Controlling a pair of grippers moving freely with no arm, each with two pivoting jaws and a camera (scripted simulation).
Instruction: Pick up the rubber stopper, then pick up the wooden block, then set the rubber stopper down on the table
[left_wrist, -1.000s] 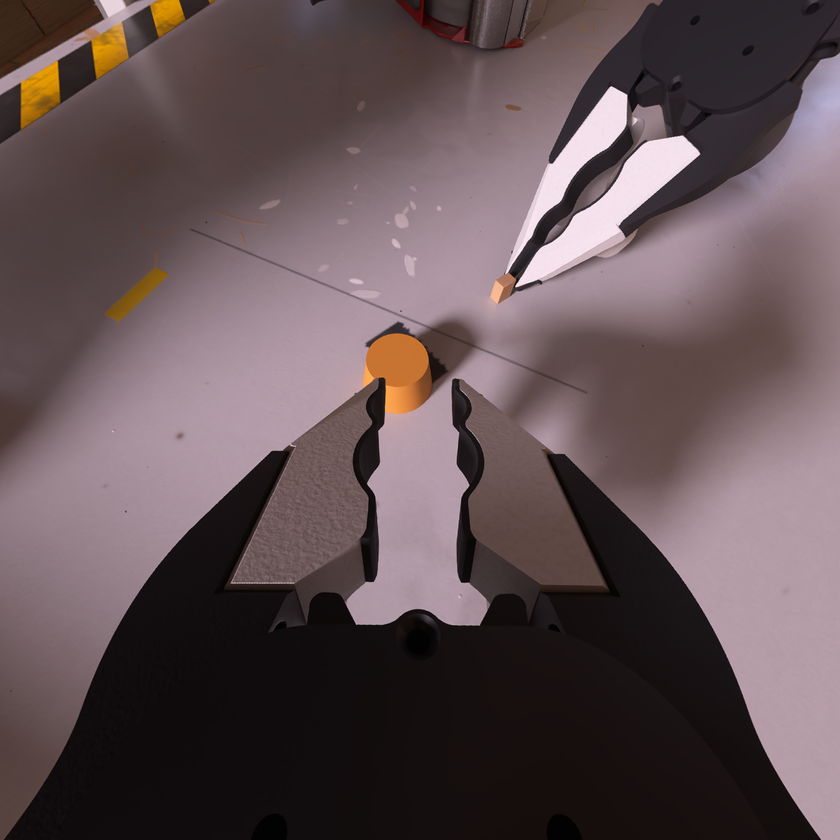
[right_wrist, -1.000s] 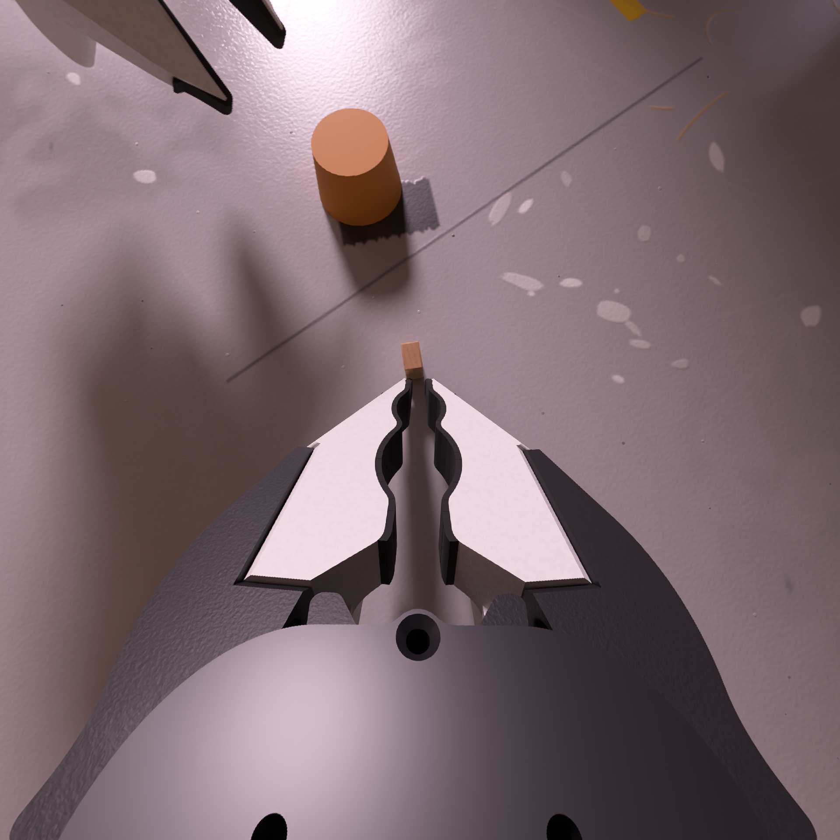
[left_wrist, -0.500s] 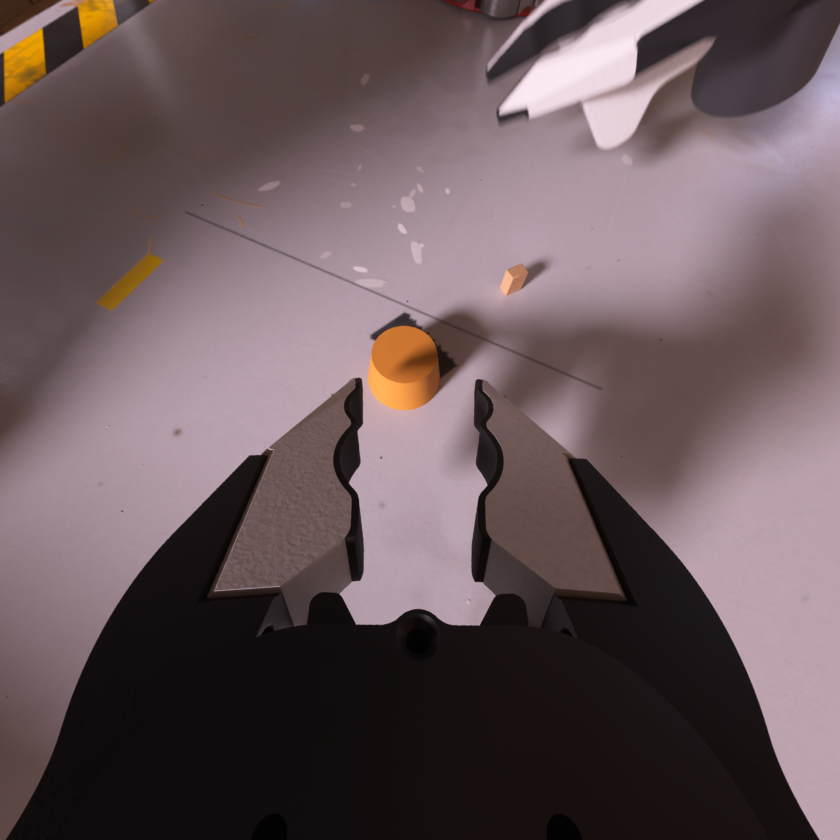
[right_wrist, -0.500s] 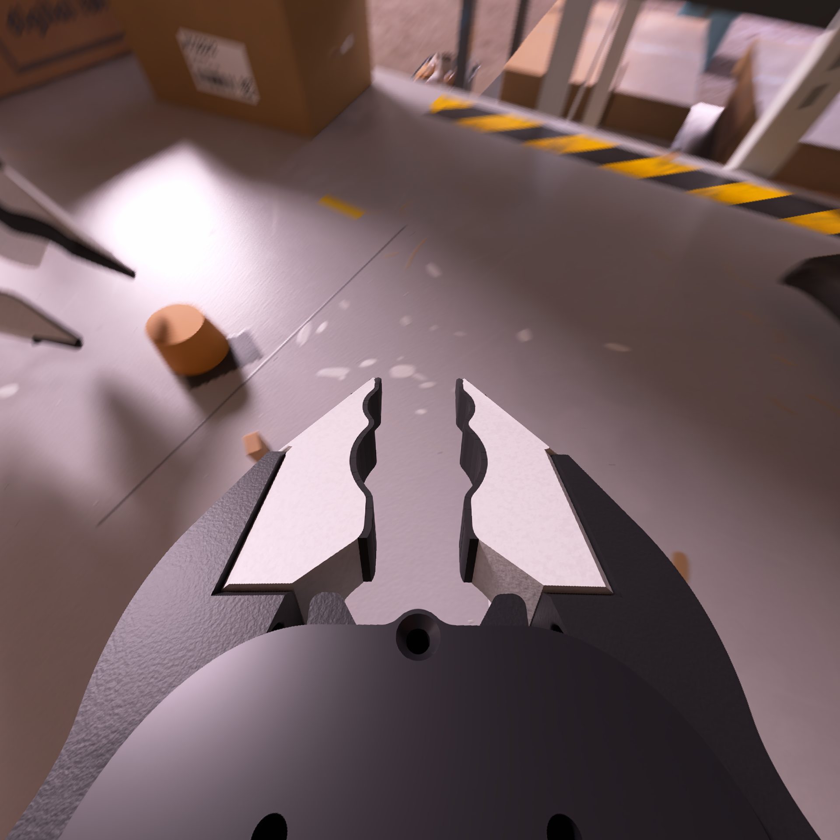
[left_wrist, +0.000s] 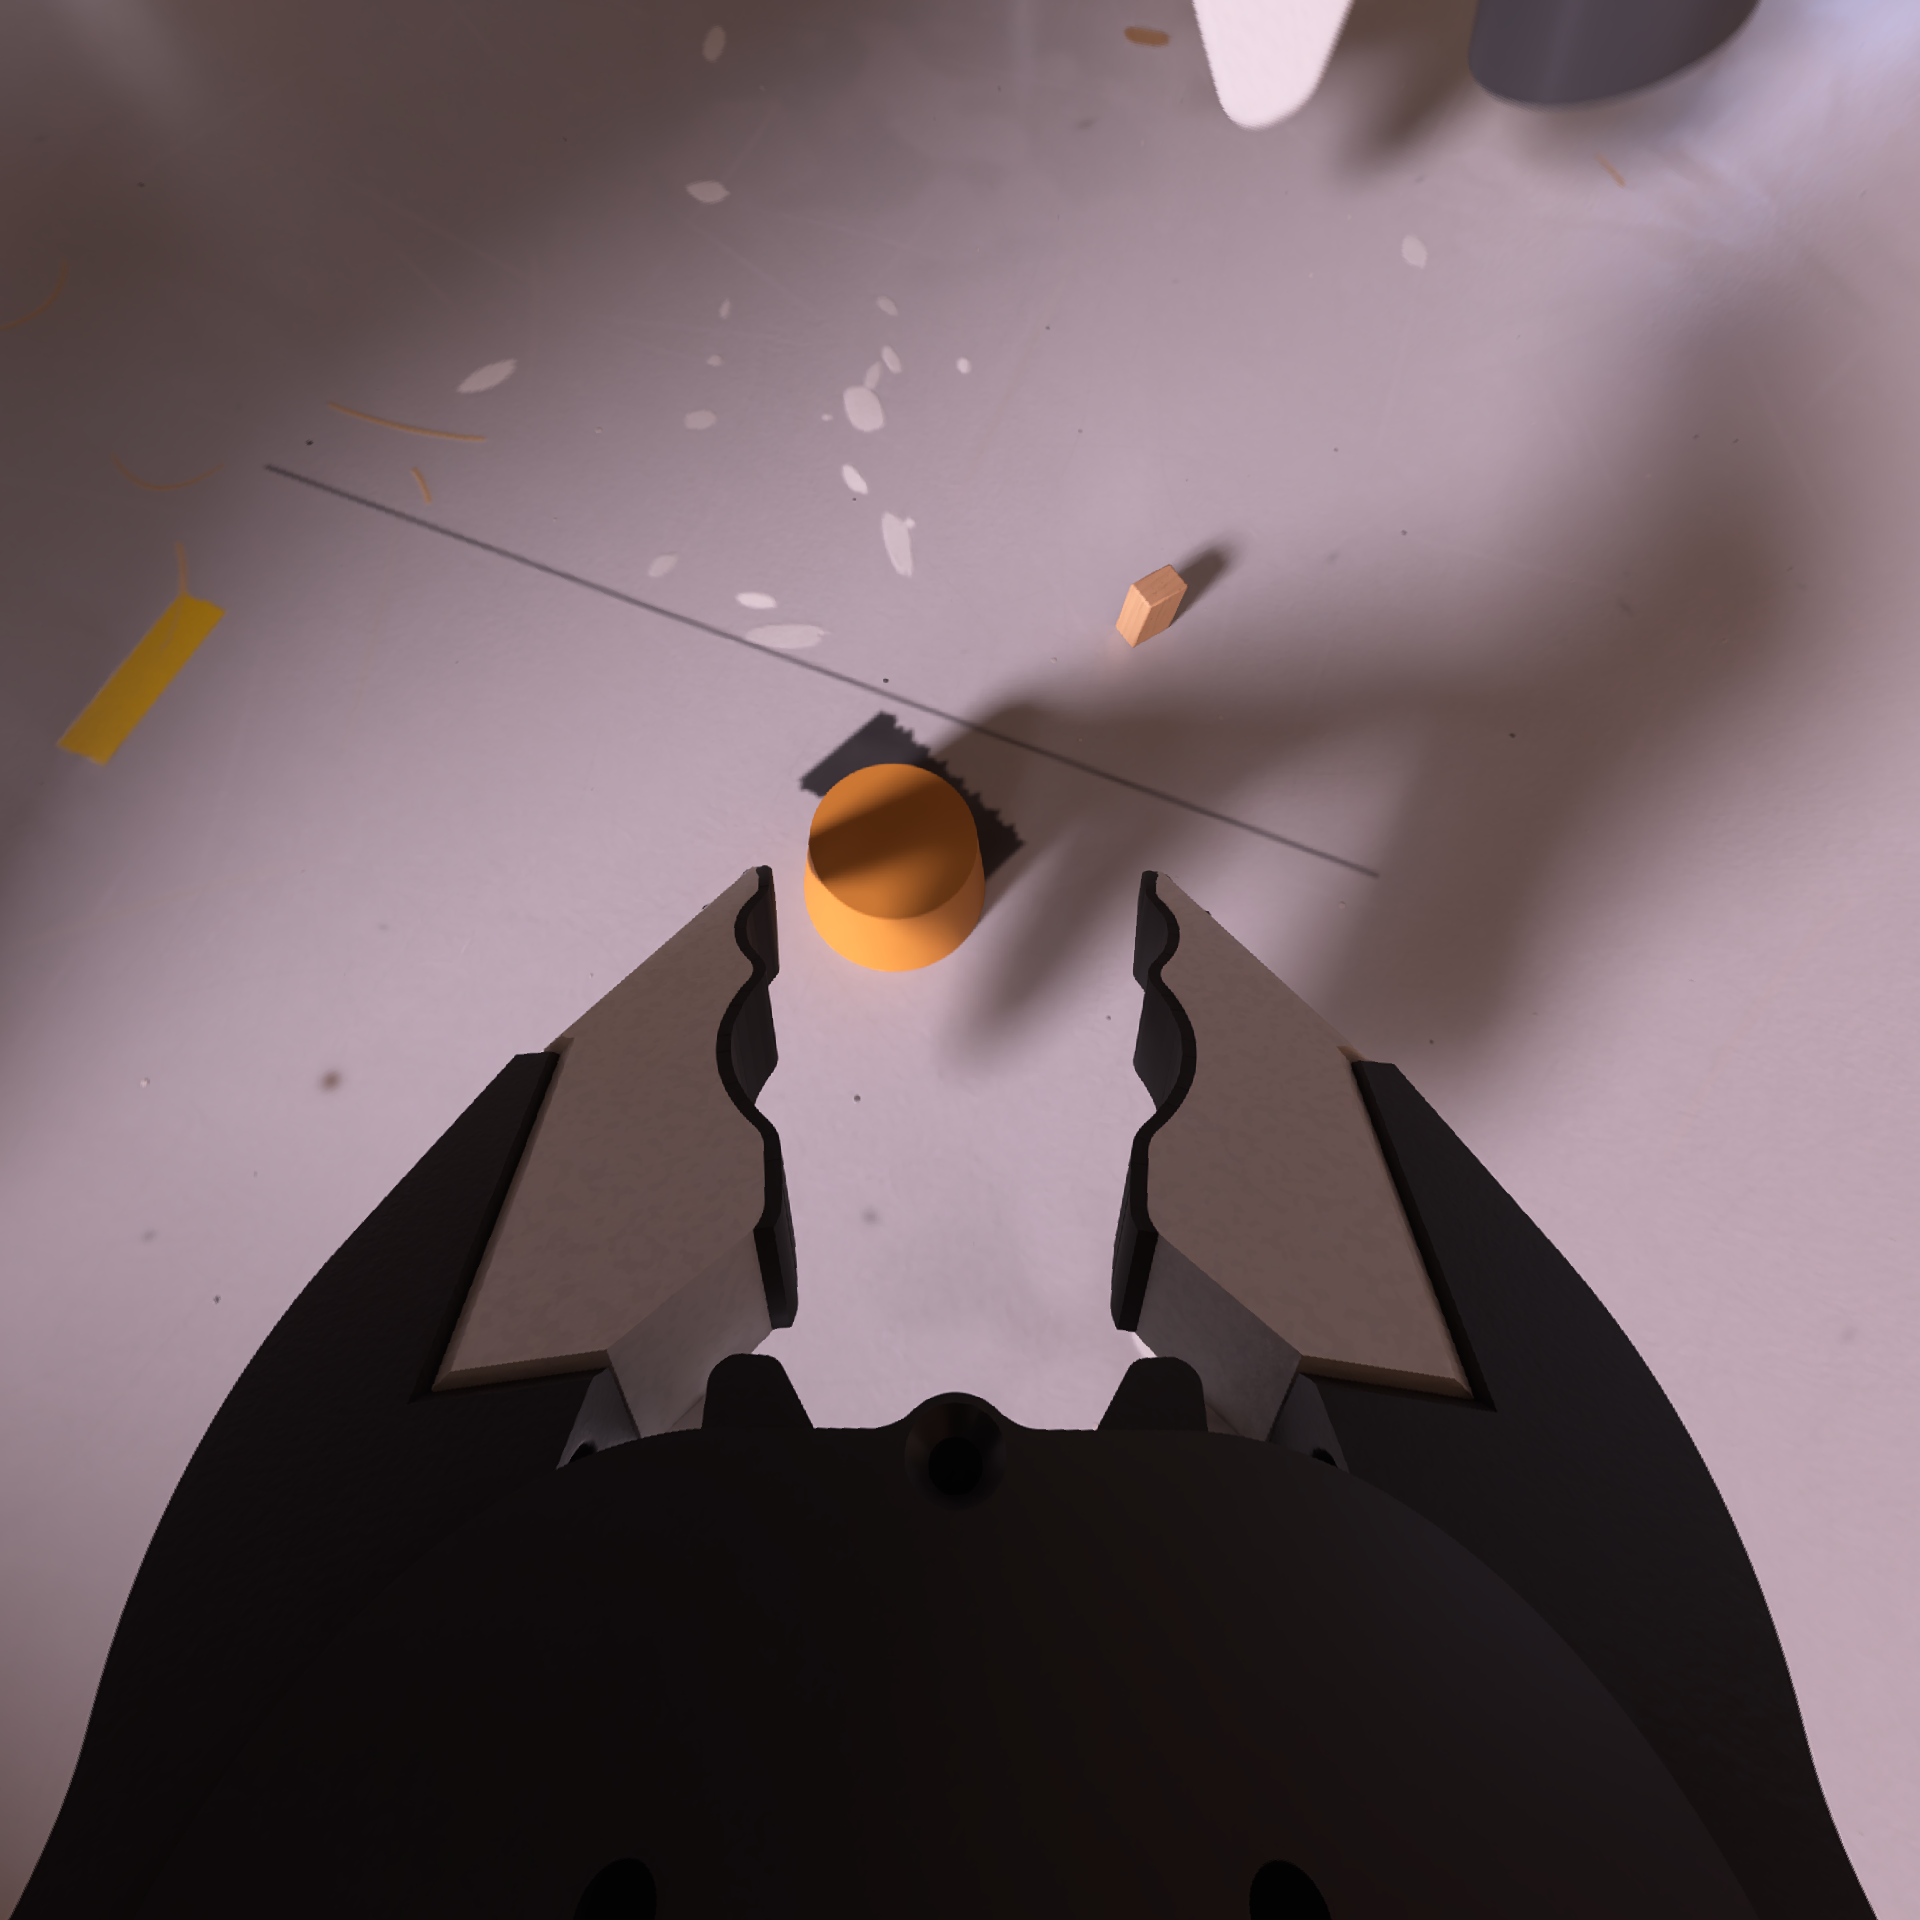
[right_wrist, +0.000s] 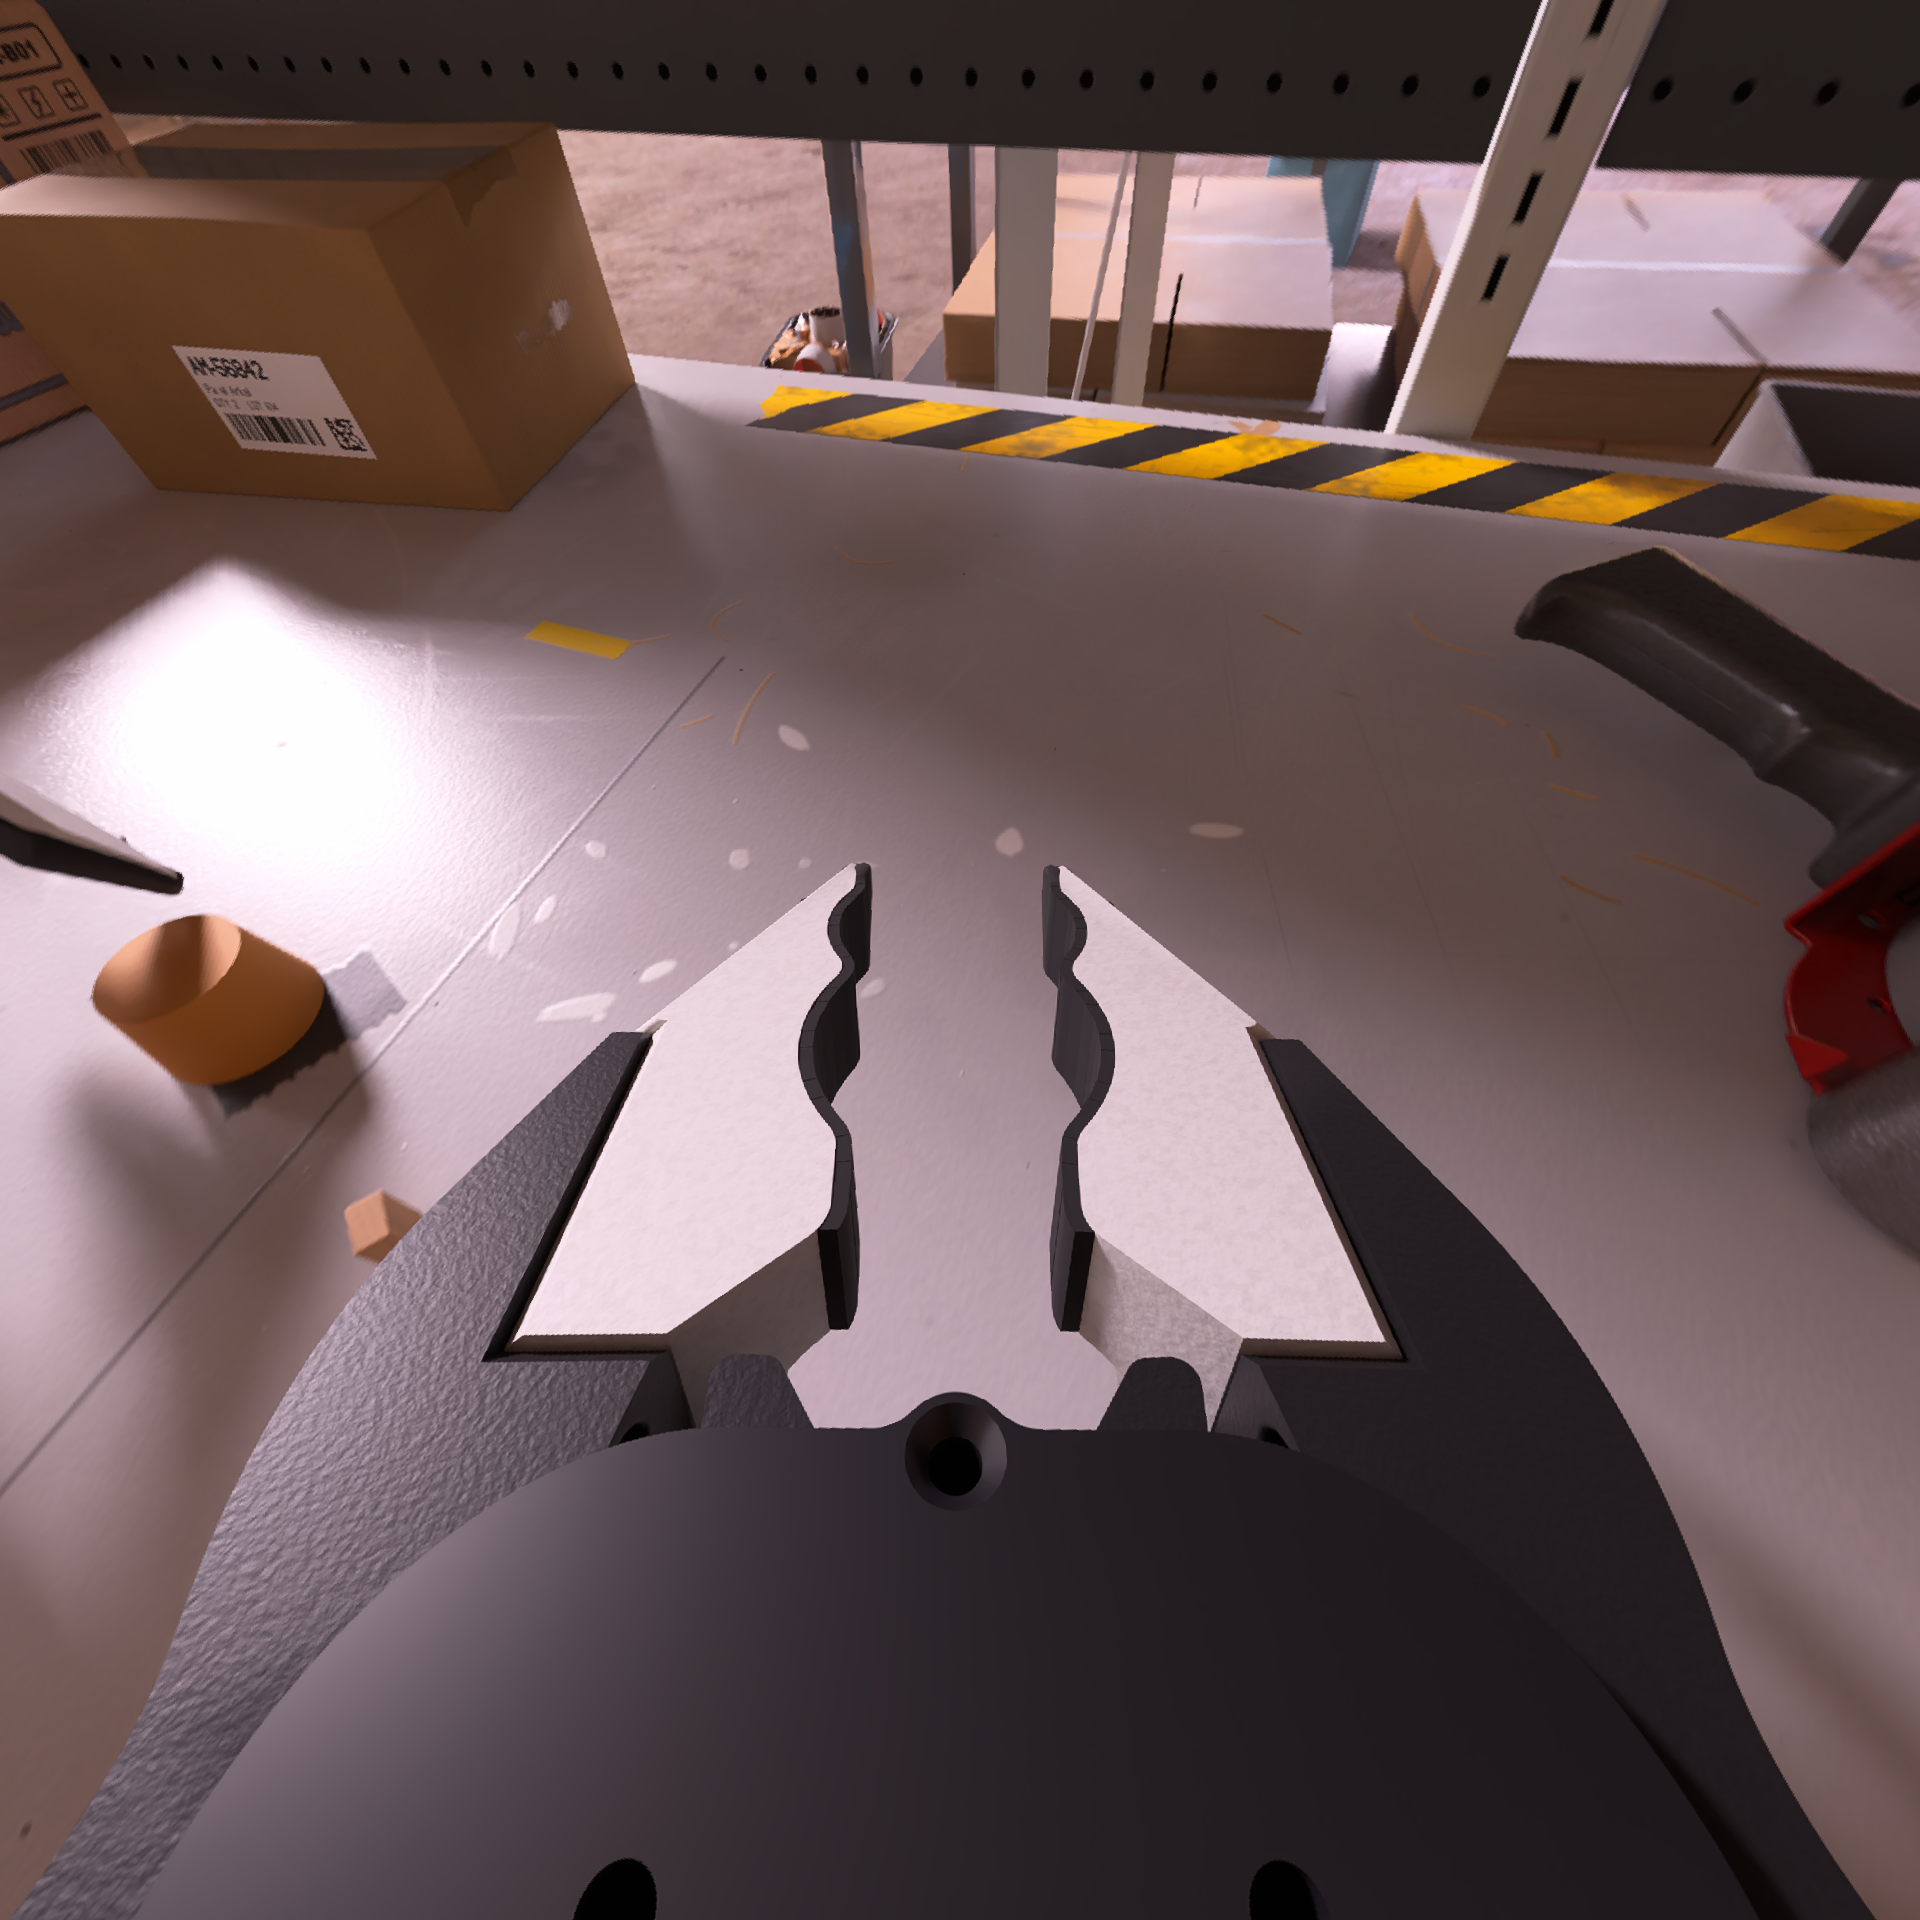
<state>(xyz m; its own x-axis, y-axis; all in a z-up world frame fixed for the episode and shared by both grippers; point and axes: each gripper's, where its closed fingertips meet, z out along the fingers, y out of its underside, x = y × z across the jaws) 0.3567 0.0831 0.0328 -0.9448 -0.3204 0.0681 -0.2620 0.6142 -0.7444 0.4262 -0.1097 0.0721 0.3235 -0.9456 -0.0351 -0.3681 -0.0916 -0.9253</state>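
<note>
Fingers of the left gripper (left_wrist: 956, 878) stand wide apart and hold nothing; the orange stopper (left_wrist: 894, 868) sits on the table (left_wrist: 416, 935) just beyond the tips, close to the left fingertip (left_wrist: 764, 894) and left of the gap's centre, with no contact that can be made out. It stands on its wide end, narrow end up, partly over a small dark jagged patch (left_wrist: 883, 743) on the surface. Farther off and to the right, well apart from the stopper, the small wooden block (left_wrist: 1150, 605) lies free on the table, beyond a thin dark line (left_wrist: 623, 603) that crosses the surface. Pale flecks (left_wrist: 862, 407) dot the far side, and a yellow tape strip (left_wrist: 140, 677) lies at the left. At the far right edge of that view, a white and grey part of the right gripper shows. Its fingers (right_wrist: 1143, 1039) are parted too, less widely, and empty; the right gripper (right_wrist: 956, 873) hangs above the table and looks across it. From there the stopper (right_wrist: 208, 997) is at the left, with the block (right_wrist: 376, 1223) nearer, beside the left finger but not touching. A tip of the left gripper (right_wrist: 94, 852) shows beyond the stopper. A cardboard box (right_wrist: 312, 312) stands far left, a striped yellow-and-black edge (right_wrist: 1351, 468) runs along the far side, and a red tool with a dark handle (right_wrist: 1766, 727) lies at the right.
</note>
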